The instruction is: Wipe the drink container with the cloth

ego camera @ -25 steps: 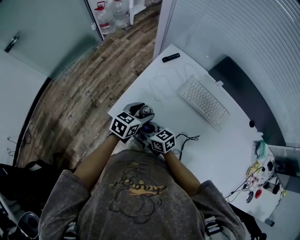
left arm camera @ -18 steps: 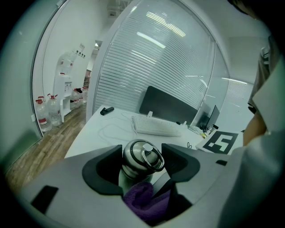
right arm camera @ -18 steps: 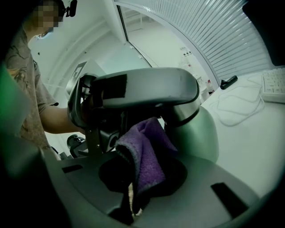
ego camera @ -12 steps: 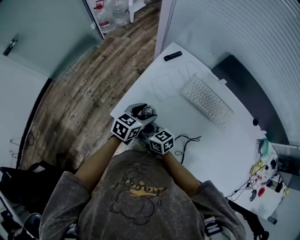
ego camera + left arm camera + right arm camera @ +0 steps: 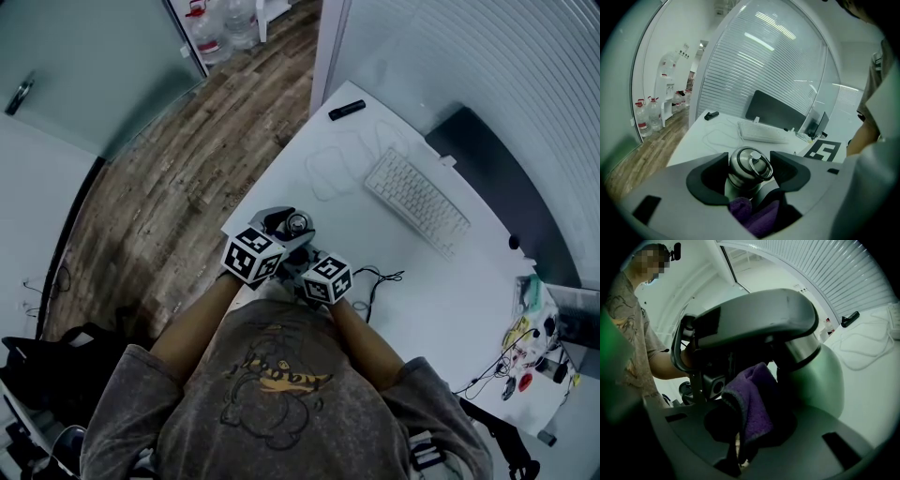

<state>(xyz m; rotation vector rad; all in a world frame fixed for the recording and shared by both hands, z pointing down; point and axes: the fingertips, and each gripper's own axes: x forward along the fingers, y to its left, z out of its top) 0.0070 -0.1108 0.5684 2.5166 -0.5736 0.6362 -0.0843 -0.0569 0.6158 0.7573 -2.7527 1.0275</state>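
A steel drink container (image 5: 297,223) with a ring lid stands upright at the near corner of the white table (image 5: 441,291). My left gripper (image 5: 284,236) is shut on it; in the left gripper view the container (image 5: 746,169) sits between the two dark jaws of that gripper (image 5: 749,174), its neck and lid showing. My right gripper (image 5: 312,265) is just to its right, shut on a purple cloth (image 5: 751,405). The cloth lies against the container's lower body (image 5: 816,369), and its purple fold (image 5: 752,216) also shows under the container in the left gripper view.
A white keyboard (image 5: 417,202), a looped white cable (image 5: 328,169) and a black remote (image 5: 347,110) lie further back on the table. A black cable (image 5: 377,277) trails right of the grippers. Small clutter (image 5: 525,342) fills the far right corner. The table edge drops to wooden floor (image 5: 178,178) on the left.
Both grippers keep their holds; container and cloth stay together at the table corner, with only a slight shift in the view.
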